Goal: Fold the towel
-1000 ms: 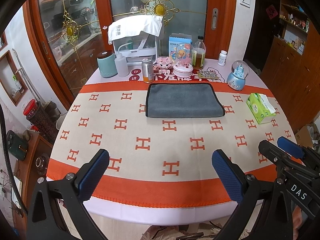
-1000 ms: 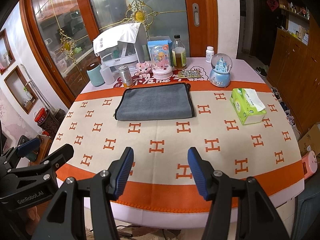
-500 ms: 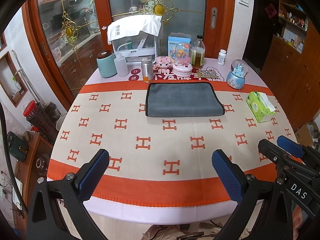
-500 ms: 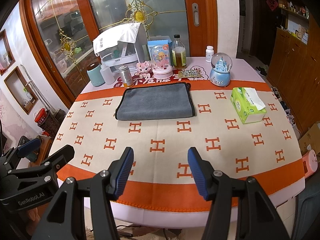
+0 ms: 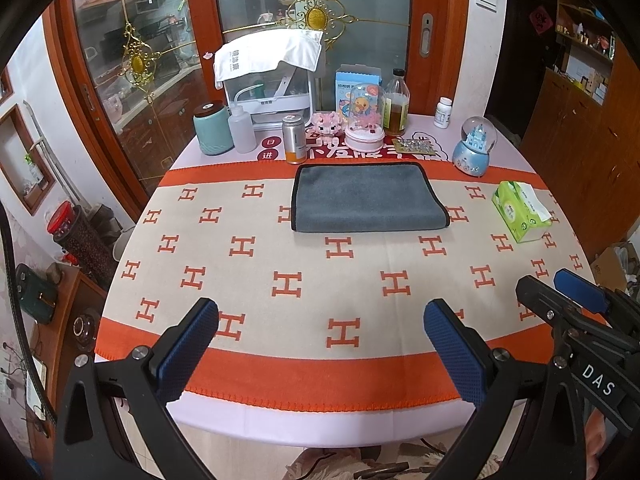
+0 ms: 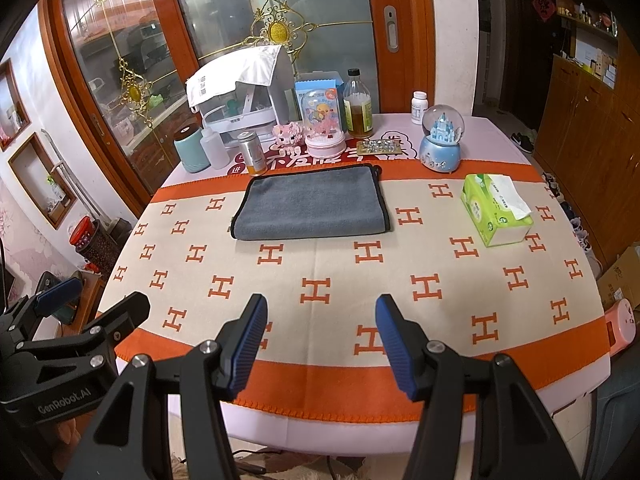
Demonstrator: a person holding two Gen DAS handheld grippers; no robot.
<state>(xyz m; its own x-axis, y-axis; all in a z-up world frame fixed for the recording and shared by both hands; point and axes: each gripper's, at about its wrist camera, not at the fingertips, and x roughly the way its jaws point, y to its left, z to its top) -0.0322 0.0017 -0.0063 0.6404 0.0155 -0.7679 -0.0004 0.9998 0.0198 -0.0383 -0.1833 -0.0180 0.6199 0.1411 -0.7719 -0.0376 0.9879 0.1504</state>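
Left wrist view shows the grey towel (image 5: 366,198) lying flat on the far half of the table (image 5: 304,424), already folded at least once by its doubled near edge. Left gripper (image 5: 320,340) and right gripper (image 6: 320,336) hover spread wide and empty at the near edge, well apart from it; any further fold remains undone.

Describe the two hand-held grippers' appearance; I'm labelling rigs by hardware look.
Both are matte black plastic frames with silver screw heads and two fingers faced with ribbed blue pads. The left hand-held gripper shows white "GenRobot.AI" lettering on its body in the right wrist view; the right hand-held gripper shows white "DAS" in the left wrist view. No cables or sleeves are visible.
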